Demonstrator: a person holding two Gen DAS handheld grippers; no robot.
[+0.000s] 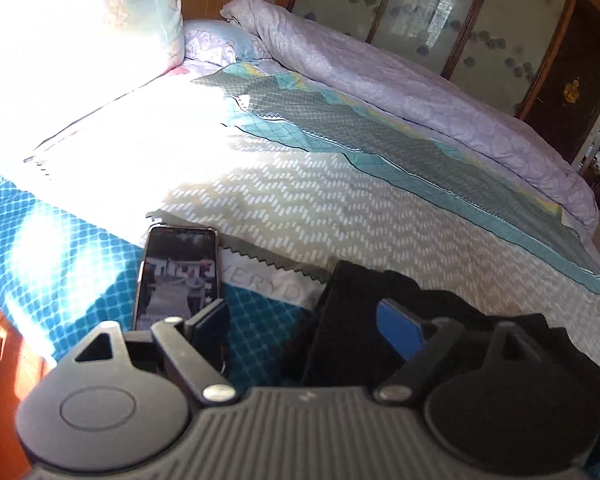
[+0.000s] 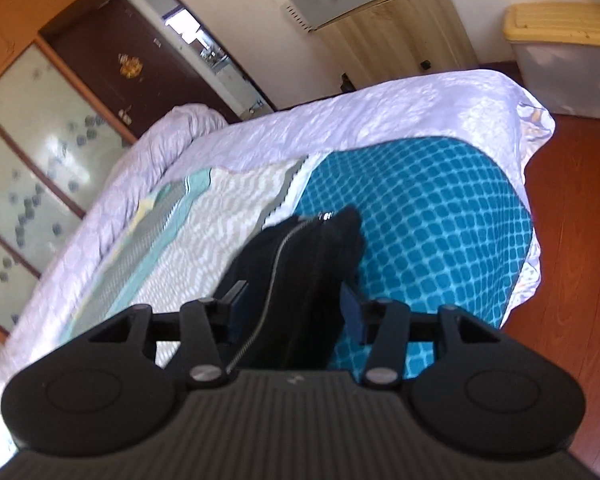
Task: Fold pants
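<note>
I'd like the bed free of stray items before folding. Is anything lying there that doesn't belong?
Yes: a smartphone with a lit screen lies on the blue checked bedspread, just left of the black zippered pants. It looks odd because it sits right in the folding area, where fabric could cover or nudge it. Nothing looks spilled or damaged.

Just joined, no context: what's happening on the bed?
A person is folding black pants on the bed, one hand-held gripper in each hand. The left hand-held gripper is open, with the dark fabric lying between its fingers. The right hand-held gripper is also open around the zippered part of the pants, its pads not pressing on it. A phone with its screen lit lies on the bed beside the left one.
</note>
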